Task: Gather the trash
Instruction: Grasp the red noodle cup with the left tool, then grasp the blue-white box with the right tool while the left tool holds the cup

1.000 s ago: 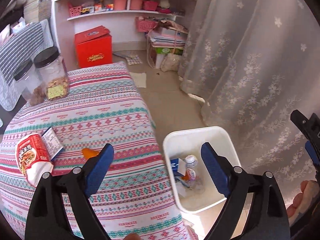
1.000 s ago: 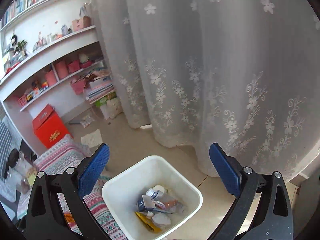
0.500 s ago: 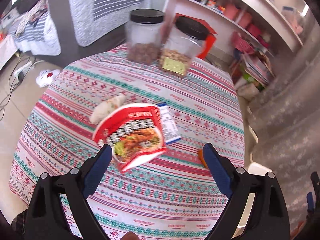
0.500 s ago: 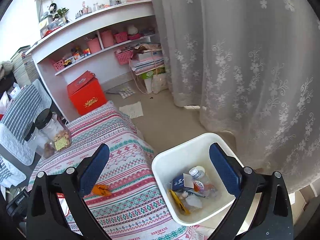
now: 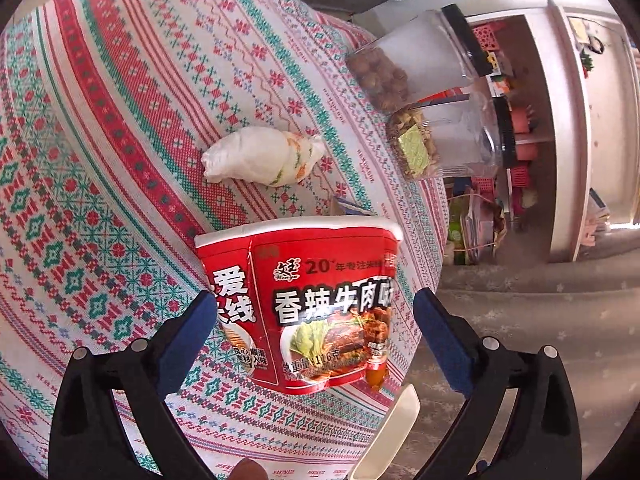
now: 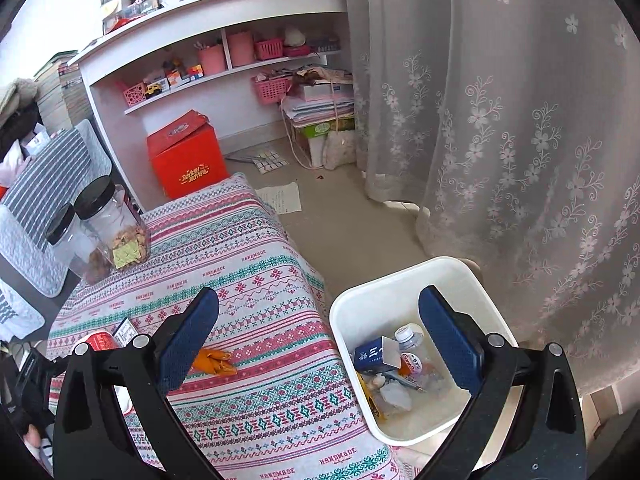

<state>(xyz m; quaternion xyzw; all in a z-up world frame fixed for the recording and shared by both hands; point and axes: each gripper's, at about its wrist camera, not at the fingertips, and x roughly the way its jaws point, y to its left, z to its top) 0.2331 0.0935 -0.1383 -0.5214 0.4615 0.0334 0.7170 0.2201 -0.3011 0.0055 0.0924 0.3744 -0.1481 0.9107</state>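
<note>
A red instant-noodle cup lies on its side on the patterned tablecloth. My left gripper is open with its blue pads on either side of the cup, not closed on it. A crumpled white wrapper lies beyond the cup. In the right wrist view my right gripper is open and empty, above the table edge and the white trash bin, which holds a bottle, a blue carton and scraps. An orange wrapper lies on the cloth, and the red cup's rim shows at the left.
Two black-lidded clear jars of snacks stand at the table's far corner, also in the left wrist view. A red box and white shelves stand beyond. A lace curtain hangs right of the bin.
My left gripper has swung from the bin to the table and closed in on the red noodle cup. My right gripper has turned left, bringing the table and bin into view.
</note>
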